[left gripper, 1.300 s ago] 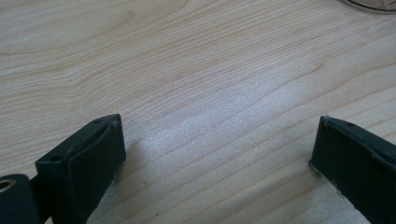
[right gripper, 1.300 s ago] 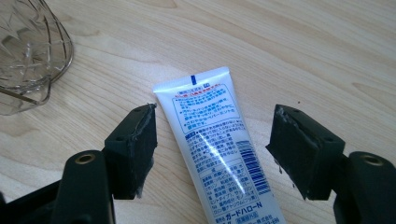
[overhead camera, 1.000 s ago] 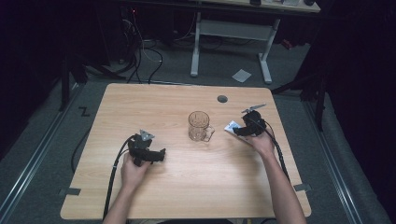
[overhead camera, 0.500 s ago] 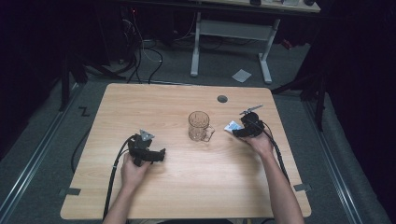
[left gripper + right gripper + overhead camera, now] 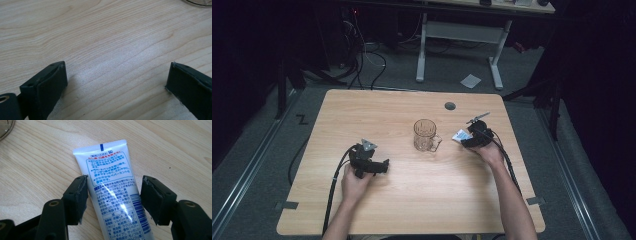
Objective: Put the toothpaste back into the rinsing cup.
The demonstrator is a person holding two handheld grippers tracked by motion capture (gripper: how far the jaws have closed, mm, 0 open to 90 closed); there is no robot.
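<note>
A: Right gripper first. Jaws straddle the white tube, one on each side. They've just been closing, tube between them, but there's a gap on both sides, so no pinch yet.

B: Where's the tube sitting?

A: Flat on the table, right side, printed back facing up, crimped end pointing away from the gripper. In the high view the tube lies just right of the glass mug, near it but apart.

B: How to do the grab well?

A: My read: close evenly across the flat body, pads square to the long edges, low enough that the pads take the sides and don't ride over the top (soft tube, it'll squash and could squirt sideways if pinched off-centre). Left pad looks nearer the tube edge than the right one, so I'd centre a touch before squeezing.

B: Left gripper?

A: Left gripper is spread wide over bare wood, nothing between the jaws. High view has it low at the table's near left, well apart from the mug.

B: Risk?

A: Swinging the tube into the mug handle when lifting. Go straight up first.
</note>
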